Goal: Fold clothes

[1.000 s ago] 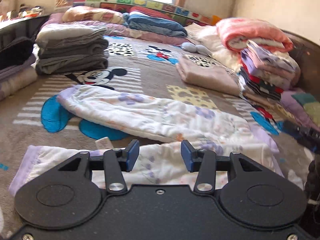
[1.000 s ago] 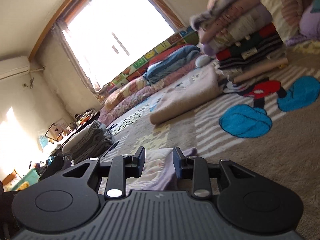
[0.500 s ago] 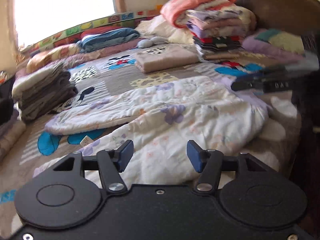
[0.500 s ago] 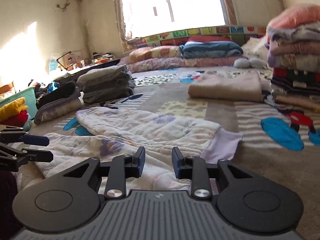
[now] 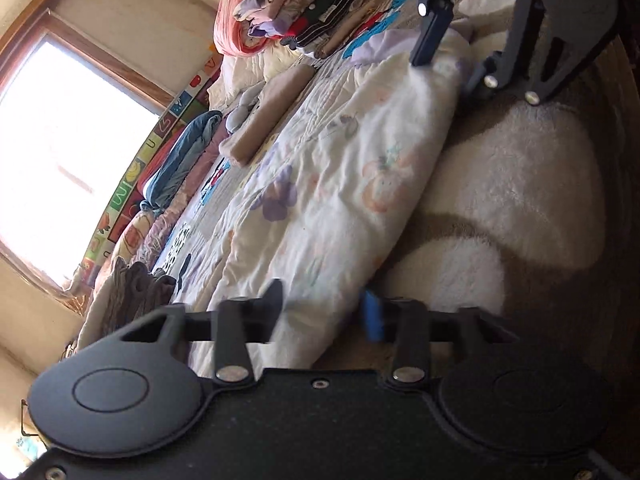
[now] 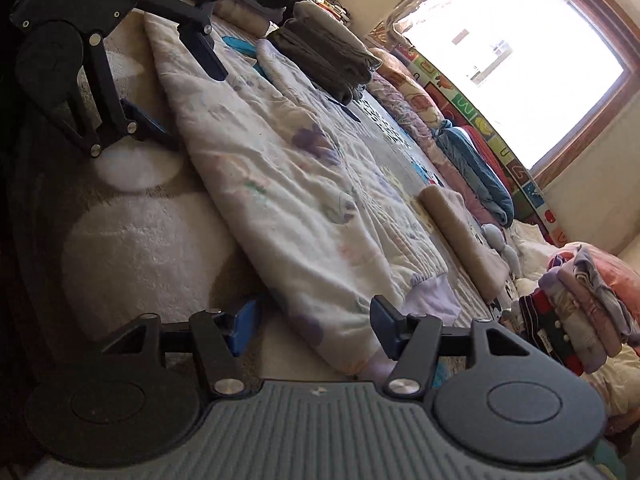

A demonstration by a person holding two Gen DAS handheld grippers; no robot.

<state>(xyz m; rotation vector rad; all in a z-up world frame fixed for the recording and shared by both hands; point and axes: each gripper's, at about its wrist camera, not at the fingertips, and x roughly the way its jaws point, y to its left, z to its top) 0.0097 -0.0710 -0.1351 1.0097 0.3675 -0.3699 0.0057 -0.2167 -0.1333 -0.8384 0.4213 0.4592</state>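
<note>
- My left gripper (image 5: 322, 312) is spread wide, one finger on each side of the near end of the floral garment (image 5: 340, 168); the jaws straddle the cloth without pinching it.
- My right gripper (image 6: 310, 326) is likewise released, its blue pads (image 6: 242, 326) either side of the garment's other end, where a lilac cuff (image 6: 434, 300) pokes out.
- The garment lies in a long folded strip on the brown and white blanket (image 6: 140, 248), running between the two grippers along the near edge of the bed.
- From the left wrist I see the right gripper (image 5: 452, 68) at the far end of the strip, jaws apart around the cloth there.
- From the right wrist the left gripper (image 6: 188, 96) shows at the far left, also apart.
- A beige folded piece (image 6: 464, 236) lies beyond the garment, and a stack of folded clothes (image 6: 576, 308) sits at the right.
- A grey folded pile (image 6: 332, 52) rests farther off, near the bright window (image 6: 512, 52).
</note>
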